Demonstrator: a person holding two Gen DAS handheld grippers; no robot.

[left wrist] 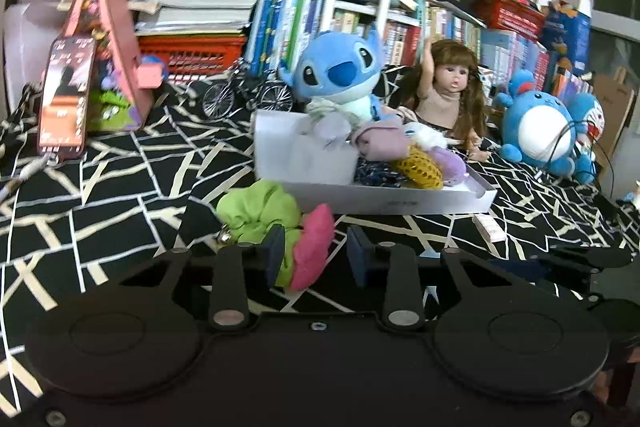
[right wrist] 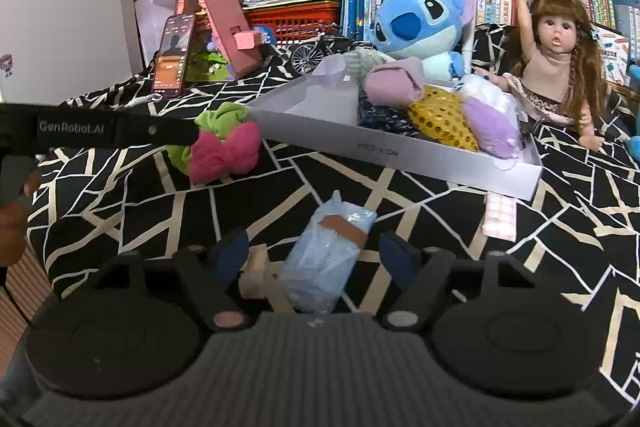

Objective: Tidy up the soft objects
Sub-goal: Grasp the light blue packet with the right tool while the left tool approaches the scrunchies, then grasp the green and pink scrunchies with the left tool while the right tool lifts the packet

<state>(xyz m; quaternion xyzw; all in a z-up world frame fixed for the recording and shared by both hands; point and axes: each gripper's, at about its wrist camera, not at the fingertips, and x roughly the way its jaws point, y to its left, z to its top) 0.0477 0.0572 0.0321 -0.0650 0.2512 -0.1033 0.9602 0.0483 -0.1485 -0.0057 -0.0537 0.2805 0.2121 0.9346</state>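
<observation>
A pink scrunchie (left wrist: 314,247) lies on the black patterned cloth with a green scrunchie (left wrist: 260,211) against its left side. My left gripper (left wrist: 316,255) has its jaws drawn close around the pink one, and the left pad presses into pink and green fabric. In the right wrist view the same pink scrunchie (right wrist: 224,151) sits under the left gripper's finger (right wrist: 120,131). My right gripper (right wrist: 312,255) stands open around a pale blue plastic-wrapped packet (right wrist: 332,251), its pads clear of it. A grey shallow box (right wrist: 400,151) holds several soft items.
Behind the grey box (left wrist: 400,203) sit a blue plush (left wrist: 340,71), a doll (left wrist: 448,95) and a round blue plush (left wrist: 536,127). A phone (left wrist: 64,95) leans on a pink toy house at the left. Books and a small metal bicycle (left wrist: 248,95) line the back. A small pink-white packet (right wrist: 500,219) lies near the box corner.
</observation>
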